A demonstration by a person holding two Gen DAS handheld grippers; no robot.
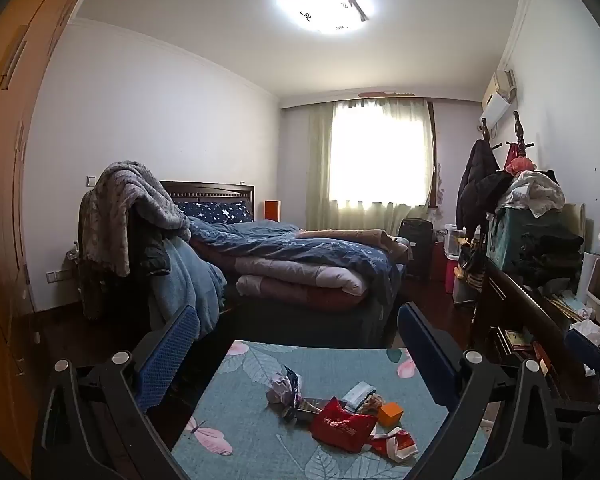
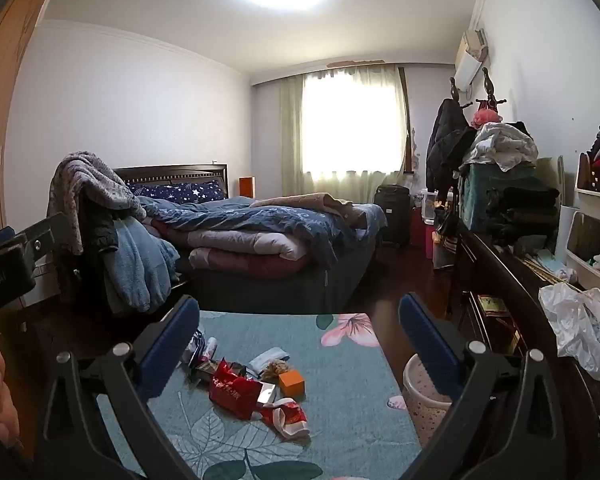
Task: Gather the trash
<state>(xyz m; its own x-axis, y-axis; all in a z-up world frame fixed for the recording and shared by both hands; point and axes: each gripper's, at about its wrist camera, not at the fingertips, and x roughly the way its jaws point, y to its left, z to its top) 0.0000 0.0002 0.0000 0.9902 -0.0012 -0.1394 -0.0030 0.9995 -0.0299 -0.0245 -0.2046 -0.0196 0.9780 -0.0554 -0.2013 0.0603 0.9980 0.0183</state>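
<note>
Hovering wide apart and empty, left gripper and right gripper overlook red wrapper on tablecloth.

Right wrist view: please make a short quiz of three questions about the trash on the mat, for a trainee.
1. True or false: the right gripper holds a piece of trash.
2. Which stands beside the mat, at its right edge? A) bin B) suitcase C) pillow
3. What colour is the small box among the trash?

Key: 1 false, its jaws are open and empty; 2 A; 3 orange.
</note>
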